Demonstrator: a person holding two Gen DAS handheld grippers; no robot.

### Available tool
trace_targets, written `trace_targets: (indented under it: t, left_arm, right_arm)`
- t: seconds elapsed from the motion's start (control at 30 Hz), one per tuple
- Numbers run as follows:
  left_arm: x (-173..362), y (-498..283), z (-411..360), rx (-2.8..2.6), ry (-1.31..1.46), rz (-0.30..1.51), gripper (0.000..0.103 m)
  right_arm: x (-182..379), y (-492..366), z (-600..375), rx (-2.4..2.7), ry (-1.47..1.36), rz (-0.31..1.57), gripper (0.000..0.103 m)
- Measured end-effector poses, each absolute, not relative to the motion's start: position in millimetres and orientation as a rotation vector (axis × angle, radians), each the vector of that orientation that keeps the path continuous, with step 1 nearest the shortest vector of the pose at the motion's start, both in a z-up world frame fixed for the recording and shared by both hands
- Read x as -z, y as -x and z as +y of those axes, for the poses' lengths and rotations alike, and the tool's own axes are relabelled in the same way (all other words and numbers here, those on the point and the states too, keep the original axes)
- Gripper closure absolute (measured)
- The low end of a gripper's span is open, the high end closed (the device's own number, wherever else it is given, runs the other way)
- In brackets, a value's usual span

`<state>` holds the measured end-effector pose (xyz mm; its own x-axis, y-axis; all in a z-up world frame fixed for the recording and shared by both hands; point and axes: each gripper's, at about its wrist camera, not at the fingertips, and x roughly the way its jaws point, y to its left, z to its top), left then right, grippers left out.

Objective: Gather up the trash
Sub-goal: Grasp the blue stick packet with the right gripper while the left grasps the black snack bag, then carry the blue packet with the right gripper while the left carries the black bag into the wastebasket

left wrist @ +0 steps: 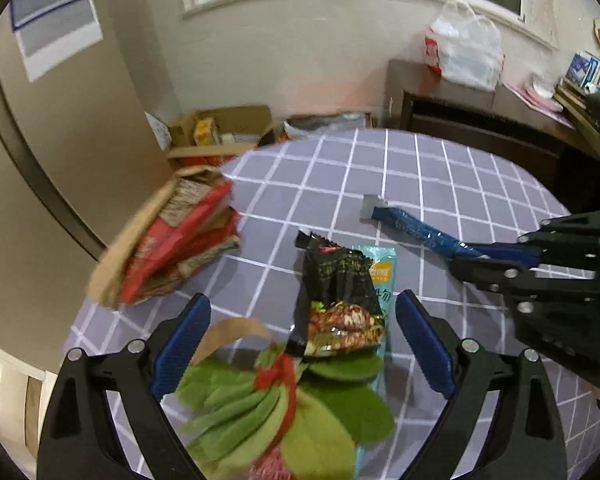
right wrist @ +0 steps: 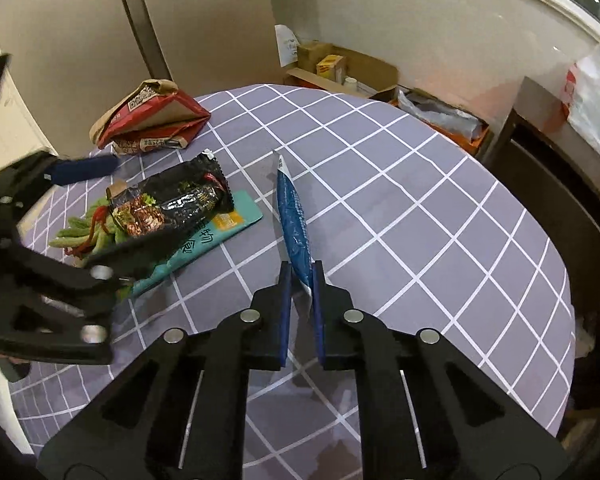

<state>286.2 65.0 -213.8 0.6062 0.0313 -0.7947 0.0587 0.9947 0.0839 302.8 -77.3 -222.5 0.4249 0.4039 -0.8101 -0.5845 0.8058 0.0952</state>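
Note:
On the round table with a purple checked cloth [right wrist: 420, 220] lies a small heap of trash. A black snack wrapper [left wrist: 340, 292] rests on a teal packet [left wrist: 380, 268] and on a green leaf-like wrapper with a red tie [left wrist: 284, 408]. My left gripper [left wrist: 303, 306] stands open with its blue pads on either side of the black wrapper, apart from it. My right gripper [right wrist: 302, 270] is shut on the near end of a long blue wrapper [right wrist: 294, 216], which stretches away over the cloth. A crumpled red-and-brown paper bag [right wrist: 152, 116] lies at the table's far left edge.
Beyond the table, an open cardboard box [right wrist: 340, 68] with small items sits on the floor by the wall. A dark wooden cabinet [left wrist: 480, 128] stands to the right with a white plastic bag [left wrist: 468, 52] on top. The table edge curves close on the left.

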Motion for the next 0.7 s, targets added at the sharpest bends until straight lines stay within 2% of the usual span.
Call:
trace_targets:
  t: [0.1, 0.2, 0.63, 0.67, 0.7]
  left_arm:
    - [220, -294, 71, 0.071, -0.032, 0.957, 0.045]
    - [220, -294, 71, 0.08, -0.031, 0.962, 0.065]
    - [203, -270, 69, 0.1, 0.028, 0.887, 0.068]
    - [201, -267, 66, 0.101, 0.025, 0.876, 0.068]
    - [197, -264, 64, 0.103, 0.023, 0.864, 0.068]
  right_arm:
    - [222, -306, -75, -0.625, 0.212, 0.936, 0.092]
    - [223, -311, -68, -0.637, 0.202, 0.928, 0.092]
    - [222, -296, -78, -0.639, 0.18, 0.953, 0.092]
    - [222, -296, -78, -0.635, 0.183, 0.952, 0.087]
    - [221, -297, -77, -0.629, 0.181, 0.948, 0.068]
